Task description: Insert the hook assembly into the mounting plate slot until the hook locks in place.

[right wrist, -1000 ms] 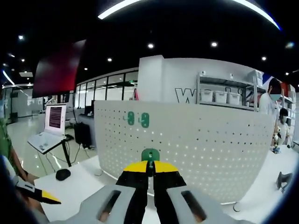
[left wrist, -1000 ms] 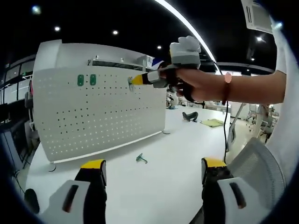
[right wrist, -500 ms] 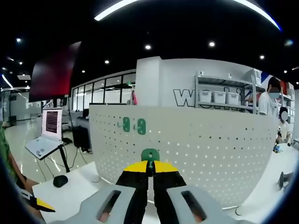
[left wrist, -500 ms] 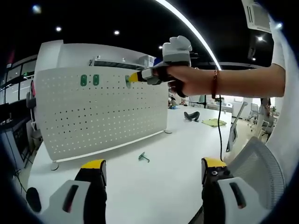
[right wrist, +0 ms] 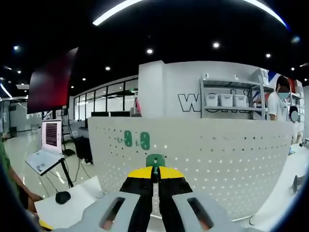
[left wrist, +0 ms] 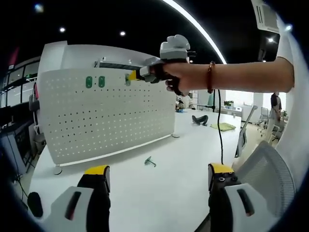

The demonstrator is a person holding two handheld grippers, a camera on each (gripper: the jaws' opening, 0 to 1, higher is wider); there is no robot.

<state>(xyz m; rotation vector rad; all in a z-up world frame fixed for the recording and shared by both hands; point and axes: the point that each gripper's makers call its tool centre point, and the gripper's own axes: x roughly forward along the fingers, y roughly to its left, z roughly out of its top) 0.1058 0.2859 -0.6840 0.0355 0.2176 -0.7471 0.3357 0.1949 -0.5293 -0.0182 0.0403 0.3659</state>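
Note:
The white perforated mounting plate (left wrist: 96,121) stands upright on the white table (left wrist: 159,193). Two green hooks (left wrist: 95,82) sit in its top row. A person's hand holds my right gripper (left wrist: 131,76) near the plate's top edge, right of those hooks, shut on a green hook (left wrist: 127,77). In the right gripper view that green hook (right wrist: 155,160) pokes out of the shut yellow tips of the right gripper (right wrist: 155,172), in front of the plate (right wrist: 217,159), with the two mounted hooks (right wrist: 136,139) up to the left. A loose green hook (left wrist: 150,161) lies on the table. My left gripper (left wrist: 158,170) hovers open and holds nothing.
A mesh chair (left wrist: 265,174) stands at the right. A black object (left wrist: 199,119) and a yellow-green cloth (left wrist: 221,126) lie far back on the table. A laptop (right wrist: 48,147) and a mouse (right wrist: 63,196) sit left of the plate. People (right wrist: 282,104) stand near shelves.
The right gripper has carried its green hook up and to the left along the plate, closer to the two mounted hooks. The left gripper has stayed put.

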